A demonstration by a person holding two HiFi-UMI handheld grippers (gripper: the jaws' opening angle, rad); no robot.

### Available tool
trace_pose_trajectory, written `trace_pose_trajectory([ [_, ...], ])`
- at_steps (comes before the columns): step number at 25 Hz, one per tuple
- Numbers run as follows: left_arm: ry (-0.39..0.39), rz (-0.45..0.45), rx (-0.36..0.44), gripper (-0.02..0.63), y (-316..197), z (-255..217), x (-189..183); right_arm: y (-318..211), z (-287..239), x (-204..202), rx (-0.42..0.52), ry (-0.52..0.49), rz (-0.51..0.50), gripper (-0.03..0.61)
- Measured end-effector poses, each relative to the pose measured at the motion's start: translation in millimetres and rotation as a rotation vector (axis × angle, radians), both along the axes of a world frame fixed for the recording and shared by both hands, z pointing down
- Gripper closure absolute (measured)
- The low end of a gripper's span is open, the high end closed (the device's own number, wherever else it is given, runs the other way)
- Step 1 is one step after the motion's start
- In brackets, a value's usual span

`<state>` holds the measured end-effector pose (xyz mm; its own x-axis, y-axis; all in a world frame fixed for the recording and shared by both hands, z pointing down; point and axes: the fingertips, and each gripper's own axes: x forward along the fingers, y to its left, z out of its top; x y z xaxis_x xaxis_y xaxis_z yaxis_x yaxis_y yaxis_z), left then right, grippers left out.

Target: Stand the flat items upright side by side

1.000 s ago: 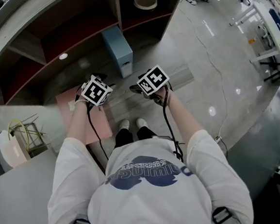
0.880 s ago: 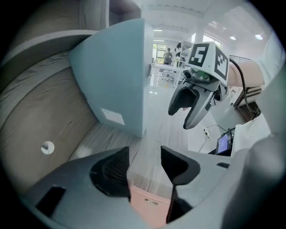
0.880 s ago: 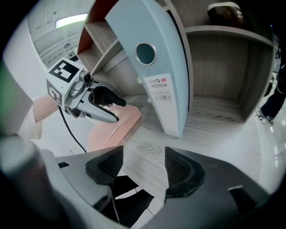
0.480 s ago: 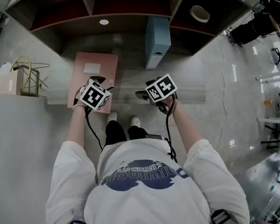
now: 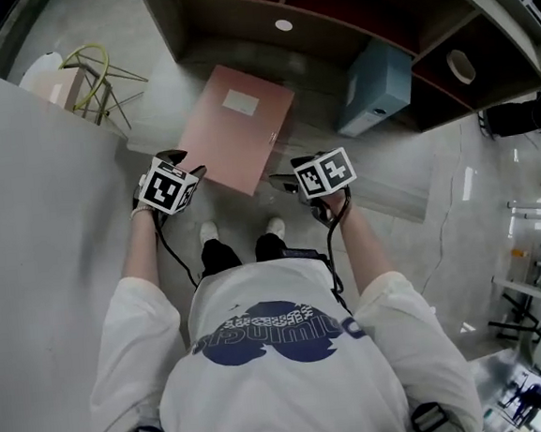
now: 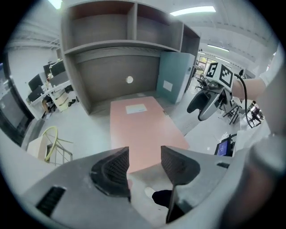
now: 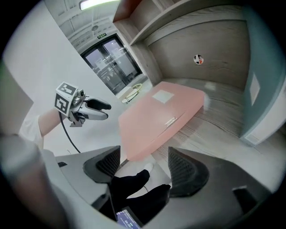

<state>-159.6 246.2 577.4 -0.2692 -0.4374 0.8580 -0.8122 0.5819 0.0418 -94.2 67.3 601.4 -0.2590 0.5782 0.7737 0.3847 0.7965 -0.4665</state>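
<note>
Pink folder [image 5: 235, 129] flat on the floor, just past the shoes. Both arms stretched forward, pointing down. Left gripper [image 5: 189, 164] and right gripper [image 5: 280, 183] held above its near end, one on each side. Left jaws apart, empty. Right jaws apart too, just been opening, nothing between. Farther back, blue folder [image 5: 377, 83] upright by the shelf [image 5: 233, 7].

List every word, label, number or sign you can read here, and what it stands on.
Nothing reads with certainty.
Blue print on the person's shirt: upside down, too blurred.
White label on the pink folder: too small.
White label on the blue folder: too small.
Marker cubes: black-and-white square codes, no words.
</note>
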Motion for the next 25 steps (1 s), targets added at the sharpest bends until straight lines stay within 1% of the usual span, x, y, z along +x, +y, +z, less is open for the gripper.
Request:
trace_pose_trajectory([
  [3, 0.02, -0.037, 0.021, 0.383, 38.6, 4.6, -4.3, 25.9, 0.6, 1.4, -0.029, 0.016, 0.052, 0.241],
  [5, 0.04, -0.038, 0.027, 0.382, 61.0, 9.9, -6.9, 39.4, 0.9, 3.1, -0.044, 0.024, 0.107, 0.238],
  [7, 0.068, -0.023, 0.036, 0.369, 78.8, 15.1, -8.0, 52.3, 0.6, 7.5, -0.079, 0.031, 0.168, 0.235],
  [11, 0.127, 0.016, 0.084, 0.364, 102.9, 23.4, -10.9, 77.2, -1.7, 21.1, -0.225, 0.038, 0.299, 0.222],
  [13, 0.148, 0.045, 0.089, 0.364, 112.4, 28.2, -12.8, 81.0, 4.0, 28.0, -0.244, 0.034, 0.379, 0.222],
  [17, 0.167, 0.139, 0.063, 0.364, 116.9, 40.5, -16.8, 83.5, 22.4, 42.0, -0.239, 0.041, 0.505, 0.222],
  [19, 0.168, 0.185, 0.048, 0.362, 112.6, 45.8, -18.3, 84.3, 30.0, 44.4, -0.261, 0.042, 0.557, 0.222],
  [21, 0.17, 0.221, 0.037, 0.362, 106.8, 49.0, -18.2, 85.5, 35.0, 43.5, -0.3, 0.042, 0.593, 0.222],
  [25, 0.18, 0.264, 0.022, 0.362, 97.5, 52.3, -17.2, 85.0, 44.0, 36.7, -0.369, 0.05, 0.628, 0.222],
])
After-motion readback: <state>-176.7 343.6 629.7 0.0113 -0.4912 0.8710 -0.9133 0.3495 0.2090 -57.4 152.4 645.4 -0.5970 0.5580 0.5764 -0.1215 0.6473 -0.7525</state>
